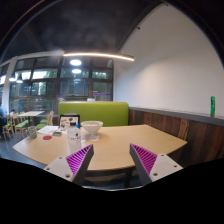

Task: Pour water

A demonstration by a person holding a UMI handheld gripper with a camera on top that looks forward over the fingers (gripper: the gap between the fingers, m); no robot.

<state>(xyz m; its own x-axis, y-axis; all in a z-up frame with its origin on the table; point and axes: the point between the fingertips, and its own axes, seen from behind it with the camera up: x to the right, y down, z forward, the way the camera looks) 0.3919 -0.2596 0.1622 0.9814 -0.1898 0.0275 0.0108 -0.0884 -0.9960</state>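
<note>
A light wooden table (120,145) lies ahead of my gripper (112,160). My fingers stand wide apart with nothing between them, their purple pads (80,158) facing inward. On the table's far left part sits a white bowl-like vessel (91,128). A clear cup (72,136) is just beyond my left finger. Behind them stands a small boxy item (68,122). The gripper hovers near the table's front edge, well short of these things.
A green sofa (95,112) backs the table. A wooden ledge (190,120) runs along the right wall, with a green bottle (211,105) on it. Chairs and tables (20,122) stand by the windows on the left. A long lamp (95,56) hangs overhead.
</note>
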